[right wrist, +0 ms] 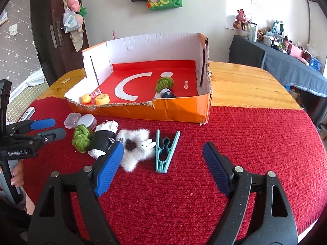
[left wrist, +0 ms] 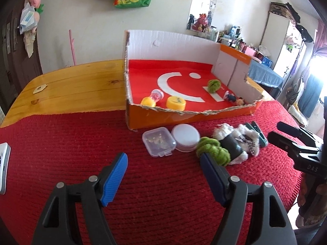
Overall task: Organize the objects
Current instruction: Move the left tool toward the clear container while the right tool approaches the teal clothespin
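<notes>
Both my claws hover over the red mat [right wrist: 245, 143], in front of the orange cardboard box [right wrist: 179, 110]. My left gripper [left wrist: 163, 175]: jaws spread wide, nothing between them. My right gripper [right wrist: 163, 163]: likewise wide, empty.

In front of the box, on the mat: clear plastic case [left wrist: 159, 141] touching round white tin [left wrist: 185, 137]; then green yarn ball [left wrist: 213, 150], black-and-white plush [left wrist: 235, 143], white fluffy bunny [right wrist: 139, 149], teal clothes peg [right wrist: 166, 151].

Inside the box: yellow cap [left wrist: 176, 103], second green yarn ball [left wrist: 213, 85], small figures.
</notes>
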Tool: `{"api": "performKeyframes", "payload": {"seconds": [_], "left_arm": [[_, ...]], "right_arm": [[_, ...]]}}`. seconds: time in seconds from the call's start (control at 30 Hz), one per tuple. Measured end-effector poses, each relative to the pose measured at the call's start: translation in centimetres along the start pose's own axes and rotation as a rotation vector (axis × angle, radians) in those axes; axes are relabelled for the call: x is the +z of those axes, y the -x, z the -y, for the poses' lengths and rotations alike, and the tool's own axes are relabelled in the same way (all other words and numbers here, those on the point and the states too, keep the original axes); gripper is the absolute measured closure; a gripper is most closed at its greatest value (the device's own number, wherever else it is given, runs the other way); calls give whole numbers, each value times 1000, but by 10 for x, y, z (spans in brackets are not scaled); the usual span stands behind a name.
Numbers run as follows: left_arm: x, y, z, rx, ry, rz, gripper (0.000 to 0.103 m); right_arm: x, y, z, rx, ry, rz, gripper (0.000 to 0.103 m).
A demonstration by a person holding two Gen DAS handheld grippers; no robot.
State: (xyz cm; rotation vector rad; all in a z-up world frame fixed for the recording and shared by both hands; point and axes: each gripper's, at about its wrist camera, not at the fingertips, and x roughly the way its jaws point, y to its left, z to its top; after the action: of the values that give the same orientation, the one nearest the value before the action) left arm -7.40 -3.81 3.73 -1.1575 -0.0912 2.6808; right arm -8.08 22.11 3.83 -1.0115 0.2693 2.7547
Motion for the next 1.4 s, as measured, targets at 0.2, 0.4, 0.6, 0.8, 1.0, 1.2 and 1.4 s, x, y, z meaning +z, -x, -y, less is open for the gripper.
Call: {"api": "performKeyframes", "payload": {"seconds": [0.2,0.4,0.6,0.8,1.0,1.2,1.4], "left_arm": [[7,-12,-7,6,8,-47,27],[14,-20,-7,50,-25,-57,27],[17,-28,-6,67,-44,-77,27],[16,-31,-10,95,-47,-86,27],[15,-25,-17,137,-69,-80,27],[18,-26,-14,112,-76,-83,27],[22,-34,-10,119,-94,-90,27]], "right_arm": [[0,-3,5,4,-21,-16,23],[-1,-4,7,6,-26,-22,23],[-1,-7,9,6,-31,-29,22],[0,-8,12,4,-38,-34,22],[-1,-11,14,1,-36,-50,22],[-3,-19,10,-18,-5,-90,22],[-6,-29,13,-69,-2,-134,22]]}}
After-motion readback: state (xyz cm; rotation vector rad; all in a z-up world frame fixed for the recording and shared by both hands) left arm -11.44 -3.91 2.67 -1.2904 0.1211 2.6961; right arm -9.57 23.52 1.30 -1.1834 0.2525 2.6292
